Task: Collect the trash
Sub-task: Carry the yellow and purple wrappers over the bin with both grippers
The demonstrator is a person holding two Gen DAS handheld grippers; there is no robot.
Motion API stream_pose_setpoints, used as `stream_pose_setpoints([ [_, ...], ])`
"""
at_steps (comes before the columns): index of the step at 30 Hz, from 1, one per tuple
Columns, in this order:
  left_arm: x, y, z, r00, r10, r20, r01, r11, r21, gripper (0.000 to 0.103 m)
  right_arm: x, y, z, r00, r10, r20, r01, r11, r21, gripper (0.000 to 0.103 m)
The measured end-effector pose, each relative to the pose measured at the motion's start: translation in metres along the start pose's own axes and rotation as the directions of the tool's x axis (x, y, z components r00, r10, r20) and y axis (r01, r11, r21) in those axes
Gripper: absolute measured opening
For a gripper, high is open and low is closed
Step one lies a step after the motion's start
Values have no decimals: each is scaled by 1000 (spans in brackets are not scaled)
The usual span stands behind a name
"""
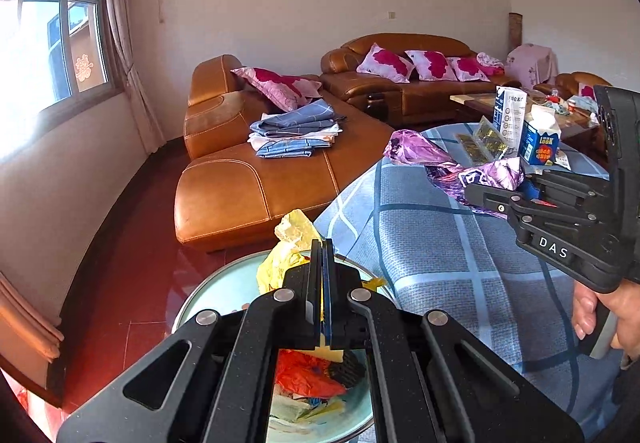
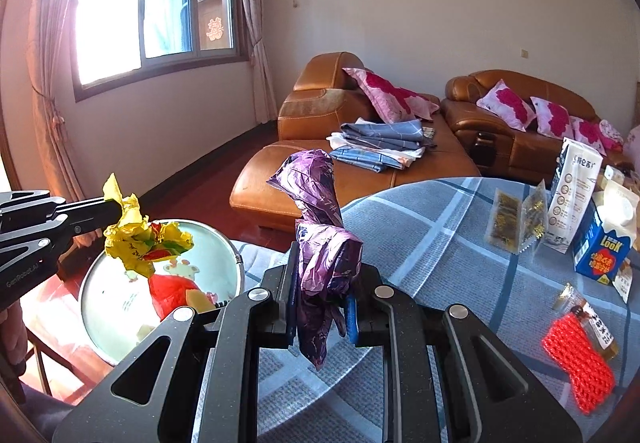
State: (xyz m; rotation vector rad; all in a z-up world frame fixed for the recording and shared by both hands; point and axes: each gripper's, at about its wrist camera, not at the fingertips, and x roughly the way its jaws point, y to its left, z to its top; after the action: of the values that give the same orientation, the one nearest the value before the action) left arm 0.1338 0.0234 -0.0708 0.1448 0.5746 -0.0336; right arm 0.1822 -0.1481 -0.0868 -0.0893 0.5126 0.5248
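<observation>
Far left: left gripper (image 2: 114, 209) pinched tight on a crumpled yellow wrapper (image 2: 136, 239), fingers closed flat together, held over a round pale basin (image 2: 224, 255) — contents half hidden behind the linkage, only red and yellow scraps legible. Centre: right gripper (image 2: 322, 297) clamped on a purple foil wrapper (image 2: 320, 227), fingers barely apart, lower end of foil dangling. Right, on the checked worktop (image 2: 440, 243): blue carton (image 2: 604, 243), partly cropped; red mesh (image 2: 580, 359).

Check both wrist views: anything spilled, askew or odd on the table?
Nothing spilled. The blue milk carton stands with its top torn open, and the small bottle lies on its side beside the red mesh. Both read as trash awaiting pickup, not mishaps.
</observation>
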Motion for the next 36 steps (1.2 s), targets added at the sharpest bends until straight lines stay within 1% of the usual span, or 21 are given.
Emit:
stream_pose_setpoints([
  [11, -4, 12, -8, 998, 65, -10, -64, 998, 10, 0, 1, 28, 0, 997, 80, 2, -79, 989, -125, 19],
  [20, -4, 25, -12, 995, 96, -27, -96, 995, 13, 0, 2, 34, -1, 991, 133, -6, -133, 980, -151, 19],
  [36, -3, 34, -19, 988, 148, -51, -146, 989, 30, 0, 6, 43, -2, 982, 185, -32, -187, 963, -192, 19],
])
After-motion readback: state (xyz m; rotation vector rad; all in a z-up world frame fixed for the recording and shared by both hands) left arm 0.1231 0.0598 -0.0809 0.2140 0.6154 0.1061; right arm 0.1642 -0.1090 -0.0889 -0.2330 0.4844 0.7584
